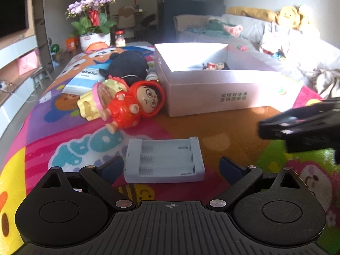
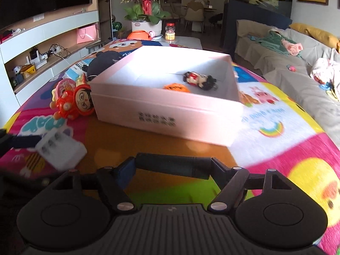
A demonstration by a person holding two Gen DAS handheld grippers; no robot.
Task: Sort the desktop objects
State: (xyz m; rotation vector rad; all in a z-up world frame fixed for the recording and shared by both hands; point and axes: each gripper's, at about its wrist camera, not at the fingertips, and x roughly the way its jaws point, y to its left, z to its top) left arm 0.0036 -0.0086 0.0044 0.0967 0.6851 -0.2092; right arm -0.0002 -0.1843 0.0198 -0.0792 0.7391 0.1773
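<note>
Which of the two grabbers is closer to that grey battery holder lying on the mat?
Left. The left gripper straddles the grey battery holder, open fingers either side without pressing it. The right gripper, gripping a black cylinder, sits off to the holder's right, over the mat.

Surface: a table covered by a bright cartoon-print mat (image 1: 70, 127).
Centre: a pale open box (image 1: 212, 91).
Beside the box: a red-hooded doll (image 1: 136, 106) — a black plush (image 1: 127, 65) behind it.
Near edge: a grey battery holder (image 1: 163, 159) — laid flat.
</note>
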